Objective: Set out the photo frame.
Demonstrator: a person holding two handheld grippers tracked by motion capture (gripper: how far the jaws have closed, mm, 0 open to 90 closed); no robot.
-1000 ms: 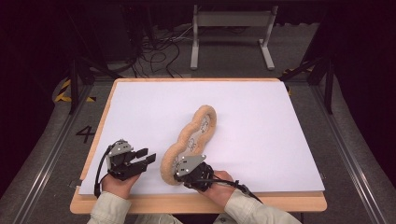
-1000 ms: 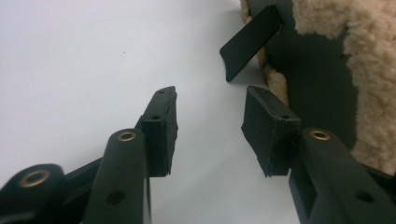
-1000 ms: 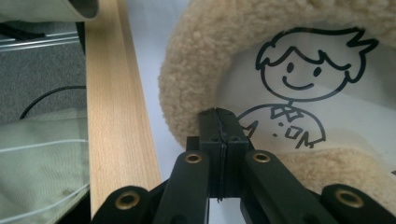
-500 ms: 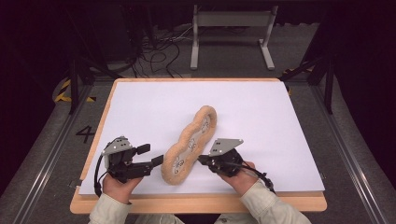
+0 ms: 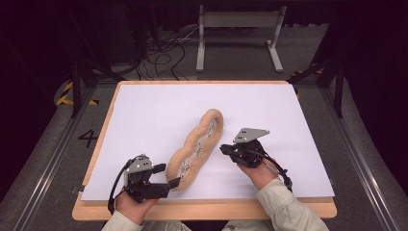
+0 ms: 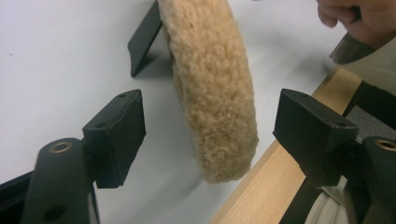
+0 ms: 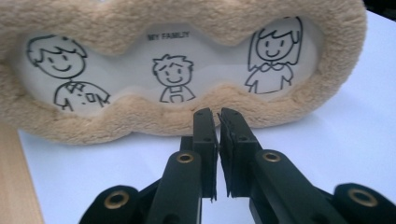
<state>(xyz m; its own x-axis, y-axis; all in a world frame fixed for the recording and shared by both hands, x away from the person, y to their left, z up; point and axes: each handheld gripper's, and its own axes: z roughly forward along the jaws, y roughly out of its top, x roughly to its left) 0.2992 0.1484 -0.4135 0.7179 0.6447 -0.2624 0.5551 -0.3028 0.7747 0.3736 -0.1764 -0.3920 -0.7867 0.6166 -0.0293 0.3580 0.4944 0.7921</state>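
Standing on its long edge, the plush picture frame (image 5: 197, 148) runs diagonally across the white sheet (image 5: 269, 110) that covers the wooden table (image 5: 207, 211), its near end close to the front edge. In the left gripper view a black stand leg (image 6: 144, 39) props it from behind. The drawn family of three faces the right gripper's camera, with the words "MY FAMILY" above the middle figure.

The left gripper (image 5: 168, 185) has its jaws wide apart, one on each side of the frame's near end (image 6: 219, 107), and neither pad touches the fleece. The step in hand looks like taking hold of that end. To do it well, the left gripper should go a little deeper, so that the pads bear on the firm core rather than on the fluffy rim, and then close slowly, since the pile will give before the grip bites.

The right gripper (image 5: 223, 148) sits just beside the frame's front face with its jaws pressed together on nothing (image 7: 218, 122), slightly apart from the fleece. It could steady the frame, which may tip on its single leg if it is squeezed at one end.
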